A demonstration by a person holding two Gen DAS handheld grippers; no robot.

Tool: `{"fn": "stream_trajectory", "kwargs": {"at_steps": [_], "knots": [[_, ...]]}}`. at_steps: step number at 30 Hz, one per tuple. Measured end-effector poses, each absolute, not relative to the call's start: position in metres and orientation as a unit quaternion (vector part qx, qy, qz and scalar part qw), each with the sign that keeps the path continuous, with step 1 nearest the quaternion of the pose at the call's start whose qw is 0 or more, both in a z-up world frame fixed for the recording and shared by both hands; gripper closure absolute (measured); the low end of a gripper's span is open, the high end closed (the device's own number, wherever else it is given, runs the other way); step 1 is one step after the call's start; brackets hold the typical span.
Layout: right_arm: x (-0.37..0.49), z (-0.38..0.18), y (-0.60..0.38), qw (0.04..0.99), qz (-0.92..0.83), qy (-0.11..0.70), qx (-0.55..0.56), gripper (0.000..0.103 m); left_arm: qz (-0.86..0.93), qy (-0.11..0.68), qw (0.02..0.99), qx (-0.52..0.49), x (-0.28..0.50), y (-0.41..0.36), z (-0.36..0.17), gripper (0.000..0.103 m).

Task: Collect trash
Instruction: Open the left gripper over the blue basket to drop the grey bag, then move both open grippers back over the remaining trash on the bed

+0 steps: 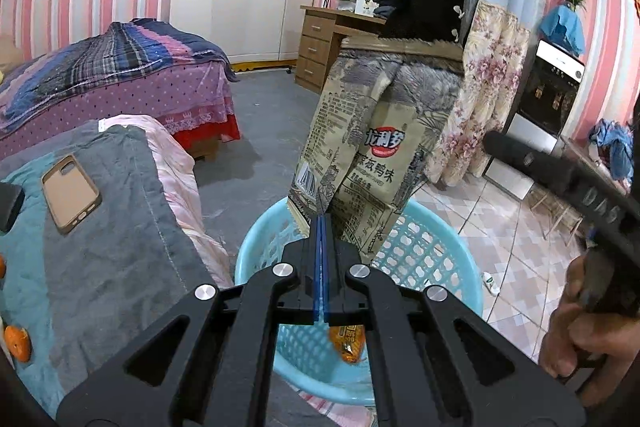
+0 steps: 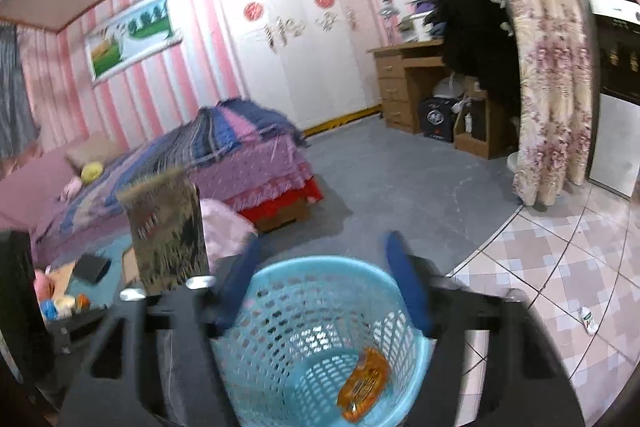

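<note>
Two grippers over the blue basket: our left gripper clamps the snack bag for dropping; right gripper spread, empty.

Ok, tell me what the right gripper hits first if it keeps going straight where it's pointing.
Probably the blue basket: the right gripper, fingers open and empty, points down over its mouth, so the far inner wall comes first, above the orange wrapper. Depth is unclear.

Snack bag above basket; wrapper inside, bed left.
</note>
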State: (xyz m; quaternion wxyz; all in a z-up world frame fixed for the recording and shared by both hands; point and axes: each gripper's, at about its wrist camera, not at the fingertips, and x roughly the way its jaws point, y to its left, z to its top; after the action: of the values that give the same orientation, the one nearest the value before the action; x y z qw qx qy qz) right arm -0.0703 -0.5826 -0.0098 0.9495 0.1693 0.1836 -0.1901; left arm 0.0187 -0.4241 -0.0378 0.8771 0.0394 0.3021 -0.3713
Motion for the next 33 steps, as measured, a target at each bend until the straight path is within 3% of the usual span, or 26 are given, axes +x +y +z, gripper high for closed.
{"fn": "stream_trajectory", "kwargs": {"at_steps": [2,5,6,13,19,23,30,33], "knots": [[-0.073,-0.008,-0.583,0.95,-0.196,0.176,0.168,0.036,-0.366,0.299,0.88,0.041,0.018,-0.426,-0.037,0.098],[-0.073,-0.007,-0.583,0.949,-0.203,0.175,0.164,0.036,-0.359,0.292,0.886,0.041,0.018,-0.425,-0.036,0.059],[-0.074,-0.006,-0.583,0.949,-0.209,0.17,0.163,0.036,-0.353,0.285,0.89,0.039,0.017,-0.424,-0.035,0.054],[-0.067,-0.001,-0.57,0.956,-0.192,0.168,0.146,0.036,-0.328,0.278,0.902,0.031,0.022,-0.389,-0.022,0.054],[-0.052,0.004,-0.54,0.964,-0.15,0.171,0.138,0.036,-0.269,0.267,0.924,0.042,0.026,-0.314,-0.008,0.053],[-0.026,0.006,-0.492,0.971,-0.097,0.18,0.127,0.036,-0.206,0.256,0.944,0.028,0.027,-0.243,-0.002,0.037],[0.014,0.005,-0.388,0.975,-0.006,0.206,0.081,0.032,-0.128,0.255,0.958,-0.009,0.035,-0.137,-0.009,0.036],[0.025,0.001,-0.347,0.973,0.031,0.219,0.066,0.03,-0.106,0.248,0.963,-0.01,0.036,-0.108,-0.013,0.03]]}}
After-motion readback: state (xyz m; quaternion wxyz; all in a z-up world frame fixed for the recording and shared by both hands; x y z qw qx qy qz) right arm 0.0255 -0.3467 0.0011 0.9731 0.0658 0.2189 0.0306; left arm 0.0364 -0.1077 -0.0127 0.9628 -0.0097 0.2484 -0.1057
